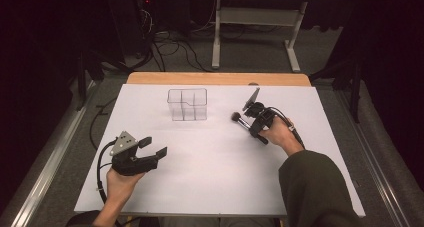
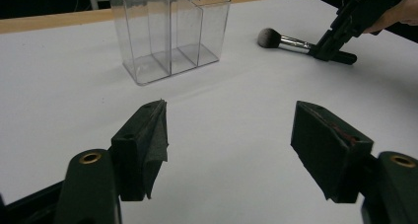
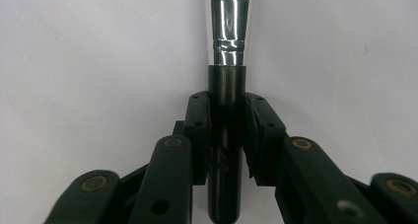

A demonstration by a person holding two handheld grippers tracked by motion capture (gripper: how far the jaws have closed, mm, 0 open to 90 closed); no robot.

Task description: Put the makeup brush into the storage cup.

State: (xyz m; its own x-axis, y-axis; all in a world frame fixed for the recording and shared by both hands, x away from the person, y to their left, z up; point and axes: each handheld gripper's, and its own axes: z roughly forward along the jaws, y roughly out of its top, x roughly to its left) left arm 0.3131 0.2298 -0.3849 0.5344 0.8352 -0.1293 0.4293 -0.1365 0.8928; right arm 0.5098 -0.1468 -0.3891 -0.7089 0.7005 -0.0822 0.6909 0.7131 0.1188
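Observation:
A makeup brush (image 1: 238, 119) with a dark bristle head, silver ferrule and black handle lies low at the white table's right middle; whether it touches the surface I cannot tell. My right gripper (image 1: 251, 125) is shut on its black handle. In the right gripper view the jaws of the right gripper (image 3: 226, 113) clamp the handle from both sides, and the brush (image 3: 228, 26) points straight ahead. A clear plastic organizer (image 1: 187, 104) with several compartments stands upright at the back middle. My left gripper (image 1: 154, 147) hovers open at the front left, holding nothing.
The left gripper view shows the organizer (image 2: 170, 31) ahead to the left, and the brush (image 2: 282, 39) and right gripper (image 2: 340, 39) at the far right. The white table sheet (image 1: 215, 187) ends in a wooden strip (image 1: 215, 78) behind. Cables and a desk frame lie on the floor beyond.

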